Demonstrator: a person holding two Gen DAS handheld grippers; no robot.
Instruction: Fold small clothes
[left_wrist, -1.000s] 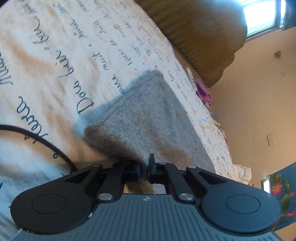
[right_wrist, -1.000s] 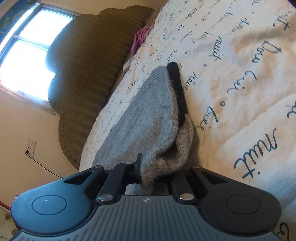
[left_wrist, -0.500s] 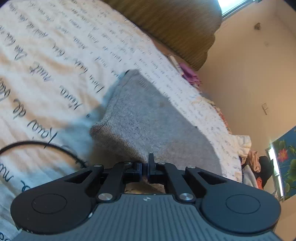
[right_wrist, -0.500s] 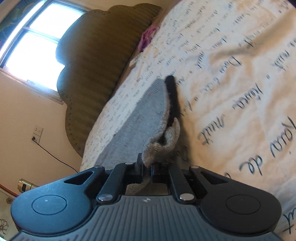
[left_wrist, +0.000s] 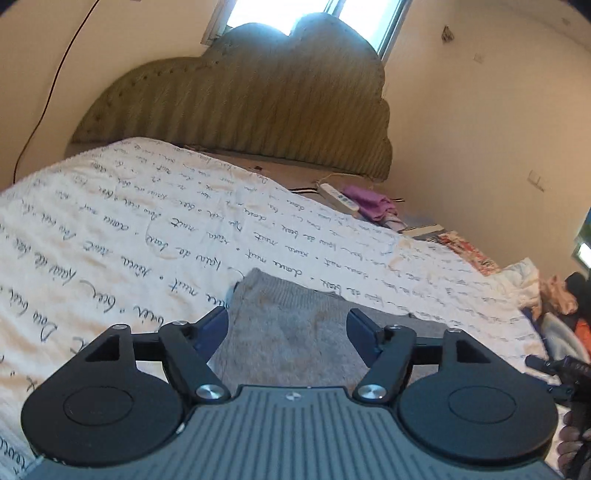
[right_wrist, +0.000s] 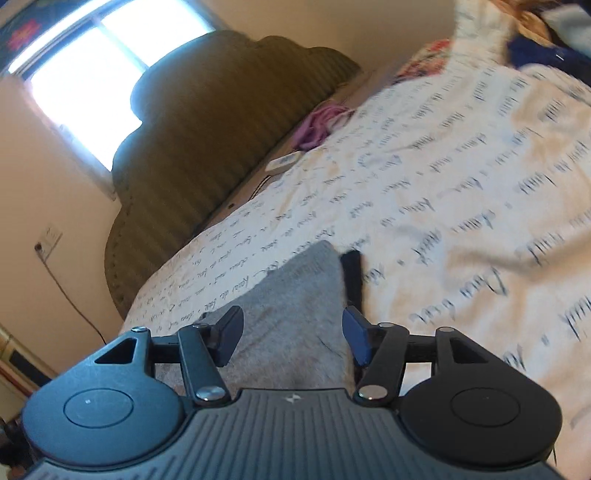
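We have both claws off the cloth now: our left gripper (left_wrist: 288, 326) stands with its fingers spread wide and nothing between them, and our right gripper (right_wrist: 293, 330) is spread the same way, empty. The grey knit garment (left_wrist: 291, 332) lies flat on the bedspread (left_wrist: 110, 229), just under and ahead of both claws, with its far corner pointing toward the headboard (left_wrist: 251, 110). In the right wrist view a black strip (right_wrist: 352, 277) shows along the garment's right edge; we cannot tell whether it is a trim of the garment or a separate thing. Judging from how the garment lies, as a compact, smooth-edged shape with both claws let go, we take this fold to be laid down, though the pictures do not show whether another fold is needed. What seems left is to check or press the fold and go on to the next piece, perhaps from the heap of clothes (left_wrist: 554, 291) at the far right of the bed. No basket, box or other container shows in either view, so nothing can be said of contents. A purple cloth (left_wrist: 369, 203) and a white remote (left_wrist: 338, 197) lie near the headboard.
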